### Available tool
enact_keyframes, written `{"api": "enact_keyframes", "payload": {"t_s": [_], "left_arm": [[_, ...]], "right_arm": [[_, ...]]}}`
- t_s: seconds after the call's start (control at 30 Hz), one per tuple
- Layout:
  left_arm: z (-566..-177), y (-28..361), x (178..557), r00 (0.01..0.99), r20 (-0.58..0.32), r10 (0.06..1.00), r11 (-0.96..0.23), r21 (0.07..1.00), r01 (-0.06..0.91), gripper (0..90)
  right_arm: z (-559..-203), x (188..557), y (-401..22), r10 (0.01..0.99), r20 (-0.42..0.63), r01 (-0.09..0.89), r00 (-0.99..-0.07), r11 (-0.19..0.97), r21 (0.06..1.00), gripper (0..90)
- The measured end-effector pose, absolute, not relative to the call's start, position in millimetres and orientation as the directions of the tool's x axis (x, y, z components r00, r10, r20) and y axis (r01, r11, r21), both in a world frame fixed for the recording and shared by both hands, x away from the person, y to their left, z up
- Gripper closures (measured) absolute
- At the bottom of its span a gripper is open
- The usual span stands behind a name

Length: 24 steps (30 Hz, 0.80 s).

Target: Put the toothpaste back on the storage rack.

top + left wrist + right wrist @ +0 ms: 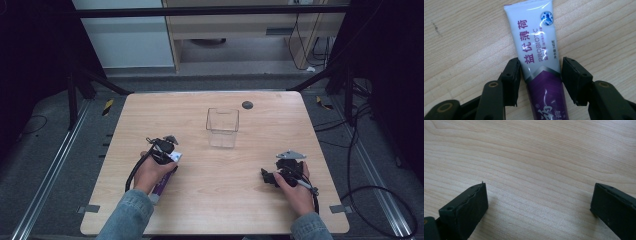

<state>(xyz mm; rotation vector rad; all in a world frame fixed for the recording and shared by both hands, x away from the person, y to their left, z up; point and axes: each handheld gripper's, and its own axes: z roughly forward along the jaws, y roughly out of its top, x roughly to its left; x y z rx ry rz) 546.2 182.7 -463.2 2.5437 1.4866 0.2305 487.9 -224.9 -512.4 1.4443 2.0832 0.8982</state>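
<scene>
Straddling toothpaste tube (537,57), left hand-held gripper (540,77); table edge near.

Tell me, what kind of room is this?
Probably a lab or workshop for recording handling tasks: a bare wooden table inside a dark metal frame, loose cables on the floor, and a person's hands working two handheld grippers over a toothpaste tube.

The high view looked forward and down from above the table (220,165), taking in all of it. Both gripper views sat close over that same table top, the left one near the toothpaste tube (537,50).
</scene>
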Motion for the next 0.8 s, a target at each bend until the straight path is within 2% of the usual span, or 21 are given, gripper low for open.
{"api": "enact_keyframes", "payload": {"t_s": [0.4,0.63,0.8], "left_arm": [[-464.1,180.3,544.0,0.499,0.055,0.865,-0.495,0.252,0.831,57.5],[-463.9,176.4,538.9,0.512,0.090,0.854,-0.516,0.276,0.811,64.7],[-463.1,177.8,536.4,0.508,0.083,0.857,-0.508,0.300,0.807,71.4]], "right_arm": [[-512.5,488.0,-225.0,0.936,0.002,0.644,-0.352,0.241,0.726,1.2],[-512.6,488.3,-225.3,0.935,-0.003,0.643,-0.354,0.246,0.725,1.2],[-512.3,488.4,-225.6,0.935,0.004,0.645,-0.356,0.242,0.724,1.2]]}}
